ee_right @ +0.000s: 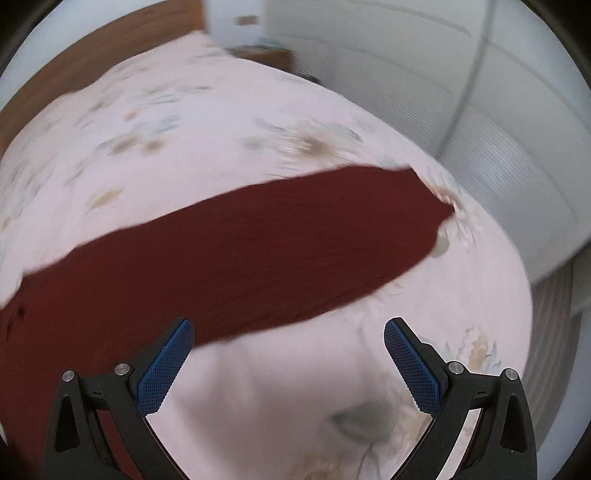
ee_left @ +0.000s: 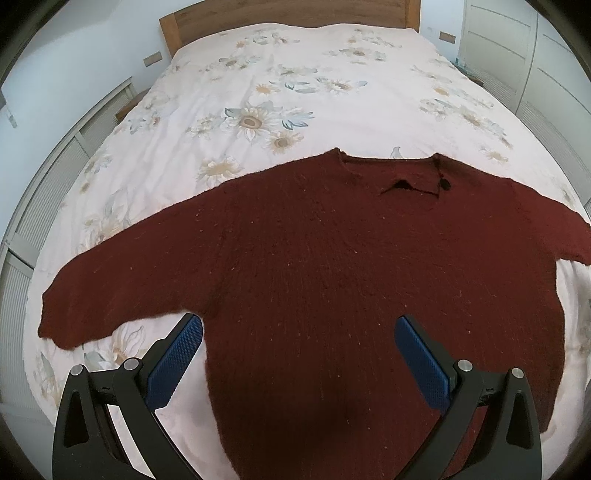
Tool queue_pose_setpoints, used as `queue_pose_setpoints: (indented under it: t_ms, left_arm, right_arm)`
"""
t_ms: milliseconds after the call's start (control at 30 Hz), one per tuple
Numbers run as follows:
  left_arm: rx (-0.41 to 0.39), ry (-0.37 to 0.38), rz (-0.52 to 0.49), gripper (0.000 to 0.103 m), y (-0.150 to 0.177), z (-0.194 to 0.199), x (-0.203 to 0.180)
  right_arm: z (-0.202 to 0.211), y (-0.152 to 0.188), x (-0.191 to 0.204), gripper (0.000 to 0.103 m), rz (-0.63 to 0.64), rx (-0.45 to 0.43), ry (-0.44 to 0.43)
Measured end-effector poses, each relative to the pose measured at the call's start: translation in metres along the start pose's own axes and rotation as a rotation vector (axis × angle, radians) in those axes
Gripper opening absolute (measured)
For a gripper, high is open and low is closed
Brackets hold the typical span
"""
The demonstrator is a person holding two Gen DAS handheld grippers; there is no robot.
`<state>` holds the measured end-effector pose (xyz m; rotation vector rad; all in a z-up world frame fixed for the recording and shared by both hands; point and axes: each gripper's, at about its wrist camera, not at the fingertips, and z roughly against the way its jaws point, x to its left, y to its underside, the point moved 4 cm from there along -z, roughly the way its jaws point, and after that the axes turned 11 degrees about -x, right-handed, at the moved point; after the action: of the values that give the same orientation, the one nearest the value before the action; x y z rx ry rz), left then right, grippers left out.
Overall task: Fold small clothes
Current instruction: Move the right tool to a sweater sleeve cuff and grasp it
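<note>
A dark red knitted sweater [ee_left: 314, 258] lies flat on the bed, neck away from me, both sleeves spread out to the sides. My left gripper [ee_left: 298, 332] is open and empty, hovering over the sweater's lower body near its left side edge. In the blurred right wrist view the sweater's right sleeve [ee_right: 258, 251] stretches across the bed, its cuff at the right. My right gripper [ee_right: 289, 332] is open and empty, just in front of the sleeve's near edge, over bare sheet.
The bed has a pale floral sheet [ee_left: 258, 92] and a wooden headboard [ee_left: 288, 14]. White slatted wardrobe doors [ee_right: 480, 129] stand close along the right side of the bed. A radiator or slatted panel [ee_left: 55, 177] runs along the left side.
</note>
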<state>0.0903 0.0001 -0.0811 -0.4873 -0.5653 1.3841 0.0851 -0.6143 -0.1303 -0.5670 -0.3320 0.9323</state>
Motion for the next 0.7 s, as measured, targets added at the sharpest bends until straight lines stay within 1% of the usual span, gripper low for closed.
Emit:
queue_pose_setpoints:
  t_ms: [100, 233, 300, 433, 533, 633, 667, 700]
  left_arm:
    - [0.006, 0.004, 0.002, 0.102, 0.002, -0.007, 0.000]
    - [0.017, 0.001, 0.019, 0.102, 0.005, -0.016, 0.001]
    - [0.018, 0.011, 0.036, 0.102, 0.007, -0.019, 0.002]
    - [0.027, 0.006, 0.052, 0.102, 0.011, -0.024, 0.003]
    - [0.036, 0.003, 0.056, 0.102, 0.014, -0.028, 0.004]
    - [0.044, -0.002, 0.057, 0.102, 0.017, -0.032, 0.007]
    - [0.049, -0.001, 0.058, 0.102, 0.017, -0.034, 0.007]
    - [0.052, 0.000, 0.059, 0.102, 0.018, -0.035, 0.008]
  right_arm:
    - [-0.028, -0.007, -0.026, 0.103, -0.074, 0.031, 0.023]
    - [-0.053, -0.008, -0.046, 0.103, -0.129, 0.071, 0.056]
    - [-0.066, -0.006, -0.055, 0.103, -0.176, 0.094, 0.044]
    - [-0.087, -0.003, -0.063, 0.103, -0.226, 0.124, 0.032]
    - [-0.094, -0.005, -0.066, 0.103, -0.239, 0.114, 0.025]
    - [-0.097, -0.004, -0.068, 0.102, -0.266, 0.125, 0.016]
    - [-0.099, -0.005, -0.067, 0.097, -0.265, 0.128, 0.013]
    - [-0.099, -0.007, -0.066, 0.087, -0.254, 0.129, 0.012]
